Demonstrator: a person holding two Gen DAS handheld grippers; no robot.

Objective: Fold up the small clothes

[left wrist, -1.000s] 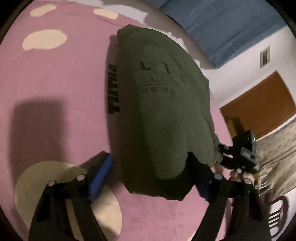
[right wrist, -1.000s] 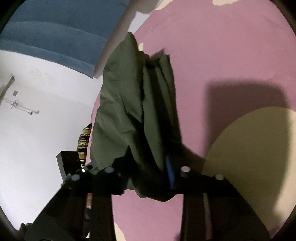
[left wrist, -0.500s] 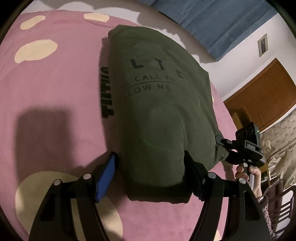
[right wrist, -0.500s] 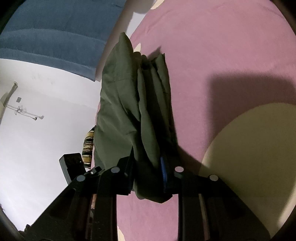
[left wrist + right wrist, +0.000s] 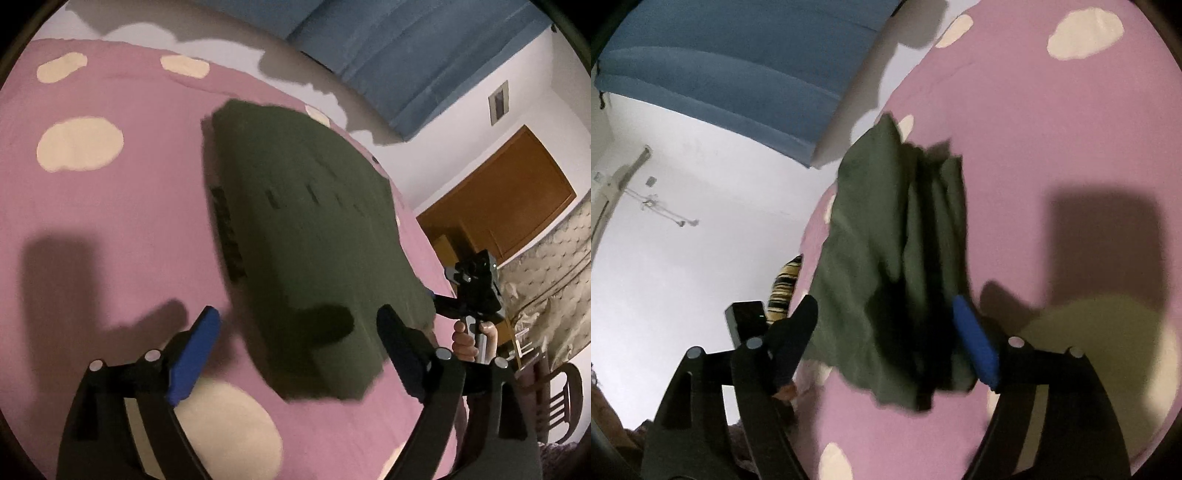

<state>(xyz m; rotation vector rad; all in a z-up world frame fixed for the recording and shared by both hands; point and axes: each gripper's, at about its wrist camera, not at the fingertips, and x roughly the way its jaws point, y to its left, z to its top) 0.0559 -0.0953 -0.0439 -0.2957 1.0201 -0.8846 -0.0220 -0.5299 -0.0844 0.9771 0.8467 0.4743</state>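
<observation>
- The green garment (image 5: 314, 236) lies folded on the pink bed cover (image 5: 110, 229), running up toward the bed's far edge by the blue headboard (image 5: 406, 55).
- My left tongs (image 5: 297, 332) have just been opening; jaws wide, straddling the near end, pads clear of the cloth.
- Right tongs (image 5: 886, 325) have just sprung apart too, the stacked side layers loose between them.
- I judge this fold finished and released.
- Next: lift both away without snagging, then check the bundle stays squared.

I see the dark olive-green T-shirt (image 5: 314, 236) folded into a compact stack, lying flat on pink spotted bedding (image 5: 110, 229).
</observation>
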